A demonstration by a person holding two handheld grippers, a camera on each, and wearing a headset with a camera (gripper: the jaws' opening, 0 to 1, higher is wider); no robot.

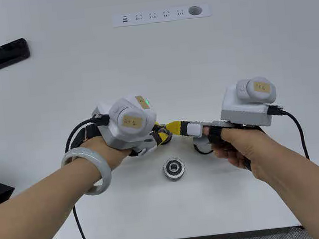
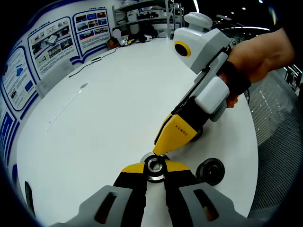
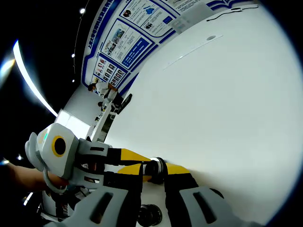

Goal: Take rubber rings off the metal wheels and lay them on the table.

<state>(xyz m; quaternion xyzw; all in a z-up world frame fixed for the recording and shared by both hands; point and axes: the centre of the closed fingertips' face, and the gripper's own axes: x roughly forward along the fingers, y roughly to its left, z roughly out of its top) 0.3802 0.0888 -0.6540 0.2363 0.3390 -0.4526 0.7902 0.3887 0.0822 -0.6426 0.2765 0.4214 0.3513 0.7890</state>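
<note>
A metal wheel (image 1: pixel 162 135) with a black rubber ring hangs just above the white table (image 1: pixel 86 76), held between both grippers. My left gripper (image 1: pixel 157 137) is shut on it; in the left gripper view the wheel (image 2: pixel 154 165) sits between its yellow tips (image 2: pixel 154 169). From the right, my right gripper (image 1: pixel 169 128) has its yellow tips closed on the wheel's rim (image 2: pixel 158 150), where the ring runs. In the right gripper view the wheel (image 3: pixel 158 166) stands edge-on between the tips (image 3: pixel 158 171). A second ringed wheel (image 1: pixel 174 168) (image 2: pixel 210 171) (image 3: pixel 147 215) lies flat on the table just below.
Another wheel (image 1: pixel 202 144) lies partly hidden under the right hand. A built-in socket strip (image 1: pixel 161 15) is at the far side and a black phone (image 1: pixel 0 56) at the far left. A black cable (image 1: pixel 81 219) hangs over the near table edge.
</note>
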